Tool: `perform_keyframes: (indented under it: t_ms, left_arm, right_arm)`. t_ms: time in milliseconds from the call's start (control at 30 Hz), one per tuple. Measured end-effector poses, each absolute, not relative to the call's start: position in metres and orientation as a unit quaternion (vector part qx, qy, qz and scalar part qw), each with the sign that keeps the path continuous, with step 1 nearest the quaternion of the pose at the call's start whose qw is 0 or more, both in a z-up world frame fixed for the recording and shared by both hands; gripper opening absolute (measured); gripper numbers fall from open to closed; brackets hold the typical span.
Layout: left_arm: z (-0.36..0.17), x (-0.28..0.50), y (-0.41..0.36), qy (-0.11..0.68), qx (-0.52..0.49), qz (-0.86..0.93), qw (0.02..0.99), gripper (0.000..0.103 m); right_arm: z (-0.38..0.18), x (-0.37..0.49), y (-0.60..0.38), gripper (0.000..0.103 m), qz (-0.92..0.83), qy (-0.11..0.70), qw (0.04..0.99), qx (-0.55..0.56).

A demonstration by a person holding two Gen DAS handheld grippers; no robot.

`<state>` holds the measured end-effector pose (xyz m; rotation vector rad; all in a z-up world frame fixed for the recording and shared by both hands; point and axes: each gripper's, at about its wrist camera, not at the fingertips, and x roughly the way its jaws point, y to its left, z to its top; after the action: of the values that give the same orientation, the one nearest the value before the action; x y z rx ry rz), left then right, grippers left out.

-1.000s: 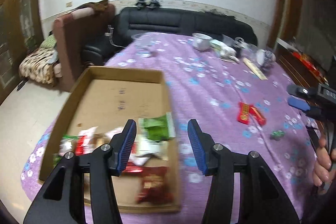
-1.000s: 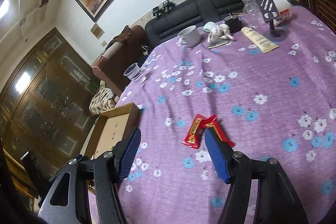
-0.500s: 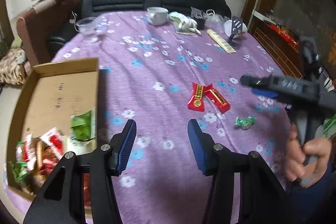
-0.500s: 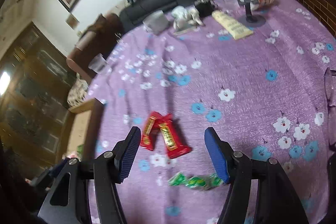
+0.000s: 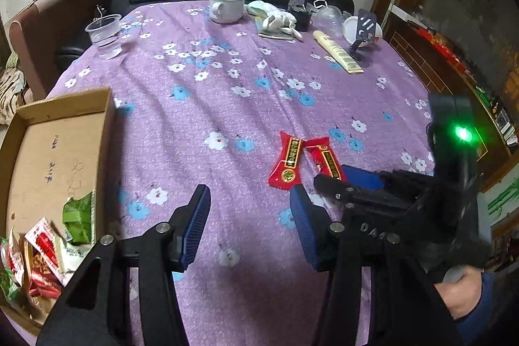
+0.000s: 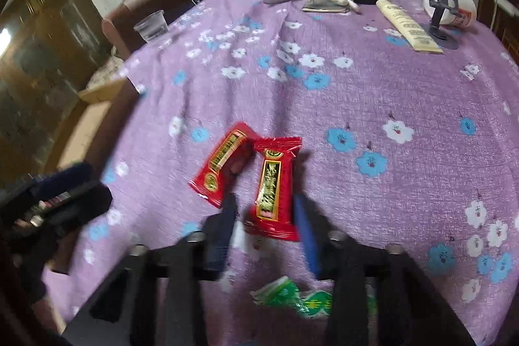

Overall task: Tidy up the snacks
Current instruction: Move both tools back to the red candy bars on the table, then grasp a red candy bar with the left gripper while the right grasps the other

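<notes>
On the table (image 5: 227, 93), covered with a purple flowered cloth, 2 red snack packets lie touching at their far ends in a V. In the right wrist view the right claw (image 6: 264, 209) is down over the nearer one: the right red packet (image 6: 274, 184) sits between its 2 blue pads, lengthwise along the claw, with the jaws closing on it; the right pad is against the wrapper's edge, while the left pad looks just short of the wrapper, though blur makes contact hard to judge. The left red packet (image 6: 222, 162) lies just outside the left pad, slanting away to the left. A green wrapped candy (image 6: 292, 297) lies on the cloth under the claw's body, nearer the camera than the pads. In the left wrist view the left claw (image 5: 249, 226) hangs about half open over bare cloth with nothing between its pads; the same 2 red packets lie just beyond and right of its right pad, the nearer one (image 5: 288, 161) in full view, the other (image 5: 327, 159) partly hidden by the right claw's fingers, which reach in from the right, held by a hand (image 5: 464, 294) in a dark sleeve. A cardboard box (image 5: 61, 132) stands at the table's left edge, well apart from the red packets, with a heap of red, green and white snack packets (image 5: 48, 248) in its near corner.
</notes>
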<state>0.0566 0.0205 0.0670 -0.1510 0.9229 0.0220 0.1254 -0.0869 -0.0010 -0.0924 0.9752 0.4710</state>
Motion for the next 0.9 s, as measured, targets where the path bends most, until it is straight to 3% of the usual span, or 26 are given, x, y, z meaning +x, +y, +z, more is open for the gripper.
perform_keyframes:
  t_ms: [100,467,700,900]
  left_arm:
    - [0.067,0.067,0.01,0.447,-0.062,0.004,0.892,0.049]
    - [0.032,0.111,-0.026,0.476,-0.008,0.01,0.879,0.049]
    - [0.012,0.124,-0.027,0.471,0.005,0.02,0.882,0.025]
    - [0.018,0.103,-0.01,0.468,-0.032,0.015,0.883,0.022]
  right_arm:
    - [0.005,0.125,-0.098,0.022,0.221,0.459,0.86,-0.018]
    - [0.026,0.126,-0.137,0.022,0.202,0.435,0.875,0.065]
    - [0.03,0.119,-0.136,0.021,0.206,0.427,0.878,0.063]
    - [0.03,0.114,-0.128,0.021,0.221,0.426,0.875,0.054]
